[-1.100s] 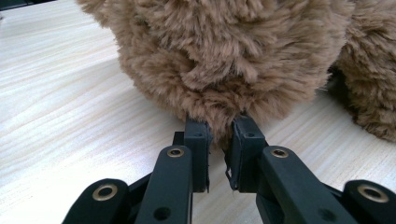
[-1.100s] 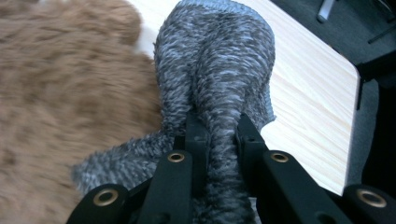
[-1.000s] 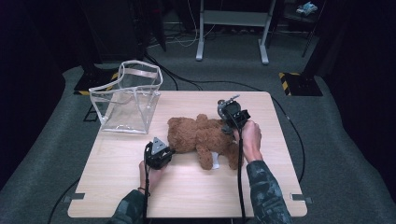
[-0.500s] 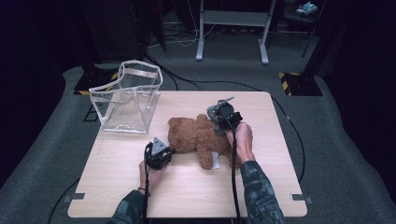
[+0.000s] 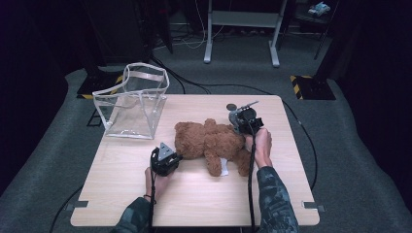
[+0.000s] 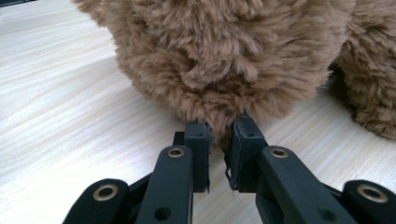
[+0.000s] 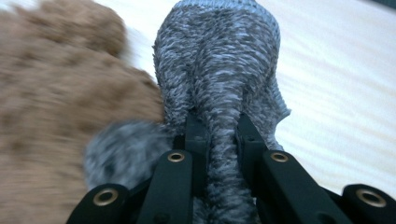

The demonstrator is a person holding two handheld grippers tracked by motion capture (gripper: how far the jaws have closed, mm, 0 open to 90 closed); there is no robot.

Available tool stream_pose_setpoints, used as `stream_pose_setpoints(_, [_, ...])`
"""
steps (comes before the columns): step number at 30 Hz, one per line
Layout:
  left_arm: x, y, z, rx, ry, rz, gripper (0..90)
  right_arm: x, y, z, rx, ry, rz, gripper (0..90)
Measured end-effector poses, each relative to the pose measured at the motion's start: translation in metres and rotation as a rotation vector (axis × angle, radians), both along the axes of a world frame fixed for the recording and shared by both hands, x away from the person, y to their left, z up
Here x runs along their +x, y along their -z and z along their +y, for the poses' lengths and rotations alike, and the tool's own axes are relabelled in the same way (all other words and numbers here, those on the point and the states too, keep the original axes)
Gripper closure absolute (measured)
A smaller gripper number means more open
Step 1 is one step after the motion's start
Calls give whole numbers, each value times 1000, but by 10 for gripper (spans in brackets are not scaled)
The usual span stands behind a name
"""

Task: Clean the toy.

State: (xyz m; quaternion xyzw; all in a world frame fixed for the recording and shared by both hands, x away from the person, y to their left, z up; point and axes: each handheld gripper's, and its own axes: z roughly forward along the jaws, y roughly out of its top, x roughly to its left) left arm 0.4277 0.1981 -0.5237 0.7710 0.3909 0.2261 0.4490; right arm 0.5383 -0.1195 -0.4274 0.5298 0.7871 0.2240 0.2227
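A brown teddy bear (image 5: 209, 143) lies across the middle of the wooden table (image 5: 136, 194). My left gripper (image 5: 171, 158) is at the bear's left end. In the left gripper view its jaws (image 6: 220, 128) are shut on a tuft of the bear's fur (image 6: 224, 56). My right gripper (image 5: 241, 125) hovers at the bear's right upper side. In the right gripper view it (image 7: 219, 126) is shut on a grey knitted piece (image 7: 219, 60) with a fluffy grey pom-pom (image 7: 121, 149), right next to the blurred brown bear (image 7: 51, 116).
A clear plastic bag (image 5: 133, 102) with a white rim stands open at the table's back left corner. A white tag (image 5: 224, 168) sticks out under the bear. Cables trail from both grippers toward the near edge. Dark stands and cables lie beyond the table.
My right gripper has come down toward the bear with the grey knitted piece in it. The left gripper and the bear have stayed put.
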Motion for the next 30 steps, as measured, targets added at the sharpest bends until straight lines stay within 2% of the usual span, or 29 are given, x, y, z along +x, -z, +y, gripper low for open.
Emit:
stream_pose_setpoints(1, [0, 0, 0, 1, -1, -1, 797, 2, 7, -7, 9, 19, 15, 799])
stream_pose_setpoints(2, [0, 0, 0, 1, -1, -1, 797, 2, 7, -7, 9, 19, 15, 799])
stream_pose_setpoints(3, [0, 0, 0, 1, -1, 0, 797, 2, 14, -12, -4, 36, 37, 799])
stream_pose_setpoints(5, [0, 0, 0, 2, -3, -1, 797, 2, 17, -14, -3, 48, 45, 799])
stream_pose_setpoints(7, [0, 0, 0, 3, -4, 1, 797, 3, 21, -22, -45, 87, 67, 799])
stream_pose_setpoints(9, [0, 0, 0, 4, -5, 0, 797, 4, 23, -28, -63, 120, 84, 798])
stream_pose_setpoints(12, [0, 0, 0, 3, -5, 0, 797, 2, 24, -32, -72, 142, 98, 798])
stream_pose_setpoints(13, [0, 0, 0, 2, -5, -1, 797, 0, 24, -32, -89, 143, 99, 798])
stream_pose_setpoints(15, [0, 0, 0, 4, -4, 1, 797, -5, 19, -35, -76, 130, 72, 798])
stream_pose_setpoints(17, [0, 0, 0, 4, -4, -2, 797, -13, 7, -35, -48, 115, 44, 798])
stream_pose_setpoints(18, [0, 0, 0, 3, -5, -1, 797, -17, -2, -34, -32, 84, 23, 798])
stream_pose_setpoints(19, [0, 0, 0, 3, -5, -5, 797, -21, -9, -32, -23, 85, 9, 798])
stream_pose_setpoints(22, [-1, 0, 0, 2, -5, -6, 797, -35, -38, -21, 6, 25, -55, 798])
stream_pose_setpoints(24, [0, 0, 0, 0, -6, -5, 797, -43, -57, -10, 35, -30, -100, 797])
stream_pose_setpoints(25, [-1, 0, 0, 0, -6, -6, 796, -49, -68, 2, 56, -67, -122, 797])
stream_pose_setpoints(26, [-1, 0, 0, 1, -7, -7, 796, -49, -68, 2, 56, -67, -122, 797])
stream_pose_setpoints(27, [-1, 0, 0, -1, -8, -6, 795, -54, -76, 20, 69, -108, -120, 797])
stream_pose_setpoints(29, [-1, 0, 1, 1, -5, -9, 796, -55, -76, 27, 67, -128, -127, 797])
stream_pose_setpoints(30, [-2, 0, 0, -5, -7, -6, 795, -55, -74, 39, 63, -159, -125, 796])
